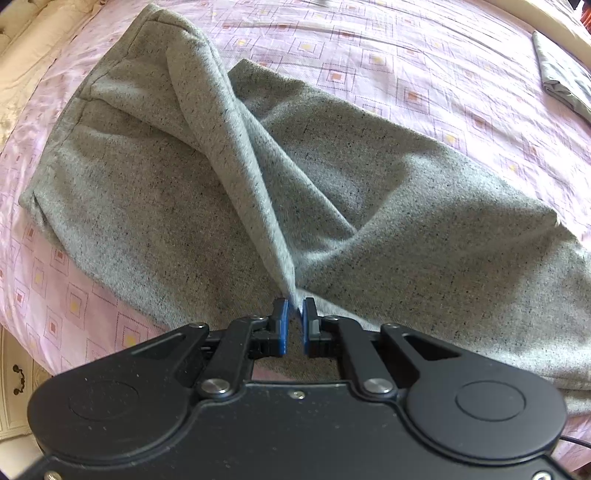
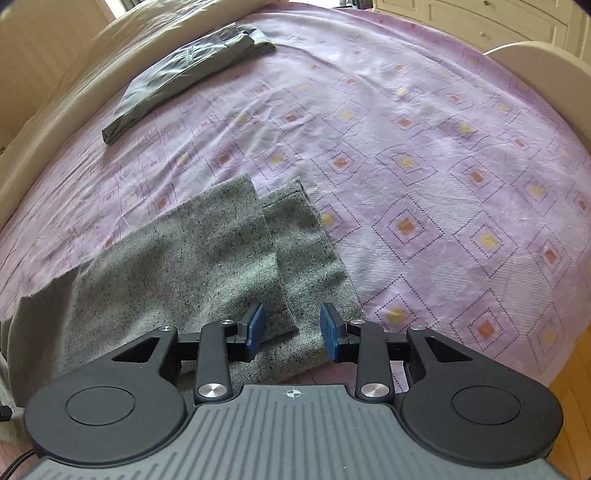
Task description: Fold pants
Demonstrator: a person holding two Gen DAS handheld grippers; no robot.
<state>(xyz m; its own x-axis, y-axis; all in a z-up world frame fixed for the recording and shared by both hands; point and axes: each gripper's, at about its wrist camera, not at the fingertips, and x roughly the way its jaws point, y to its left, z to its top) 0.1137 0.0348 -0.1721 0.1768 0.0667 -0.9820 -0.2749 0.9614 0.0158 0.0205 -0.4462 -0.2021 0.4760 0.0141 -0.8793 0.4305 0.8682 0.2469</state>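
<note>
Grey speckled pants (image 1: 155,206) lie on the pink patterned bedsheet (image 1: 406,55). In the left wrist view my left gripper (image 1: 294,306) is shut on a pinched ridge of the pants fabric, which rises in a taut fold running up toward the waistband (image 1: 110,74). In the right wrist view the two leg ends (image 2: 236,236) lie flat, one partly over the other, on the sheet (image 2: 443,166). My right gripper (image 2: 291,328) is open and hovers just above the leg fabric, holding nothing.
A folded dark grey garment (image 2: 184,74) lies at the far left of the bed; it also shows at the right edge of the left wrist view (image 1: 561,81). A cream bed frame (image 2: 535,62) curves around the mattress. White drawers (image 2: 480,22) stand beyond. Wooden floor (image 2: 576,387) shows at right.
</note>
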